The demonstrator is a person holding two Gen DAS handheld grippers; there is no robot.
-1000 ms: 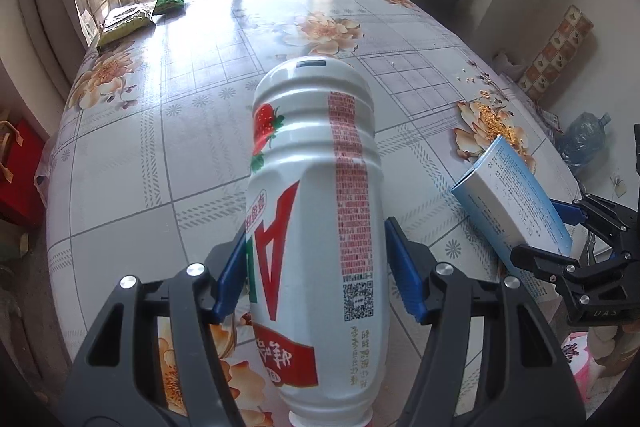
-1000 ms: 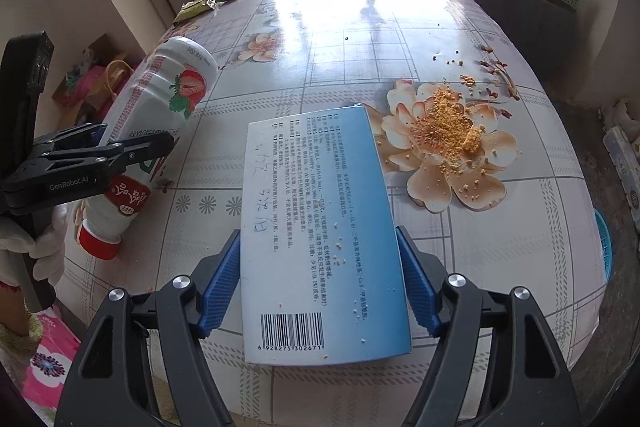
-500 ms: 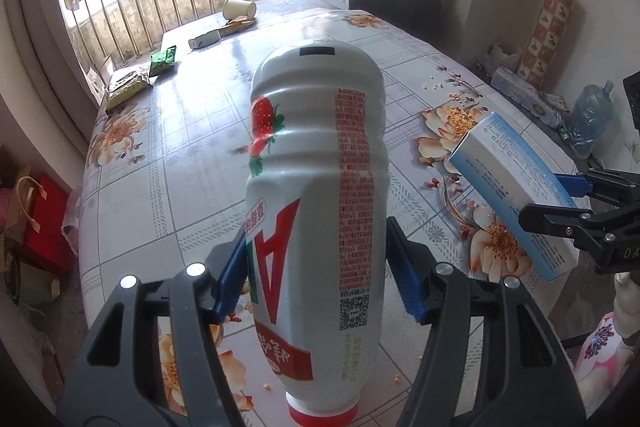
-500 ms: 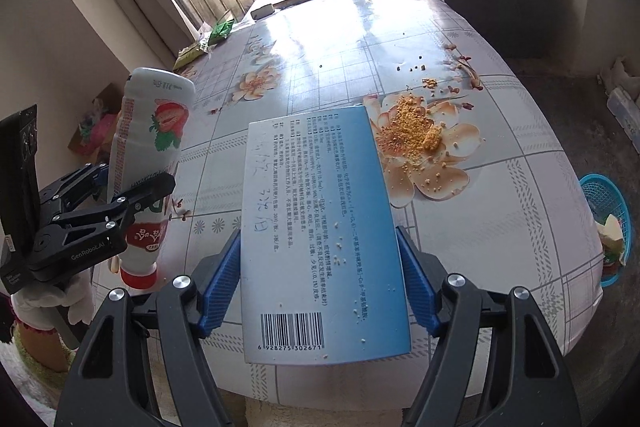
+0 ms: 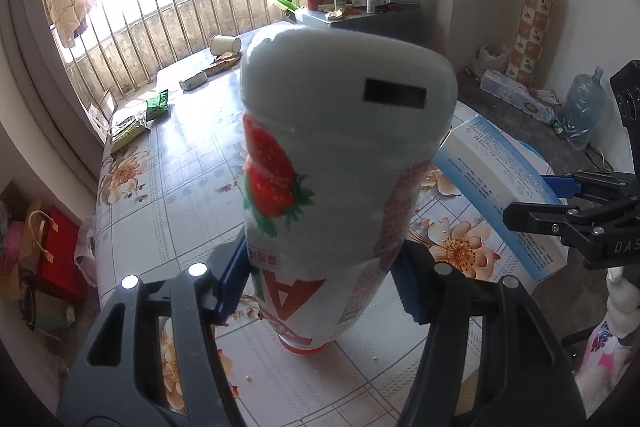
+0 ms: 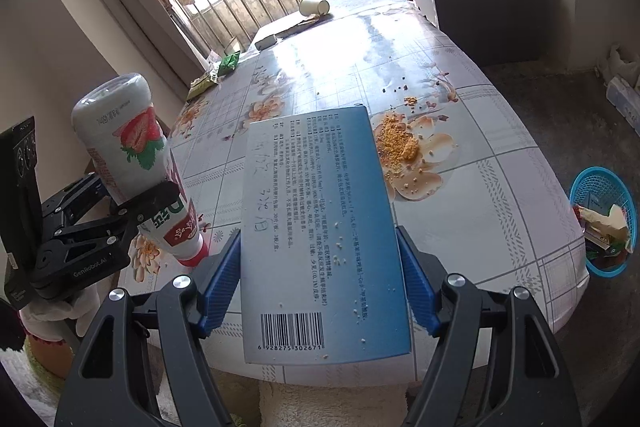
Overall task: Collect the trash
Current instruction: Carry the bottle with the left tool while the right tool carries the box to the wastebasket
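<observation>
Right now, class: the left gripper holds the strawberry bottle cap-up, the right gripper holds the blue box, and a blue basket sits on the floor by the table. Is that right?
Not quite. The strawberry bottle is held cap-down: the right wrist view shows its red cap at the bottom, below the left gripper. The rest stands: the right gripper holds the blue box, and the blue basket sits on the floor.

Each claw has black linkage arms, silver screws, ribbed blue pads.
</observation>
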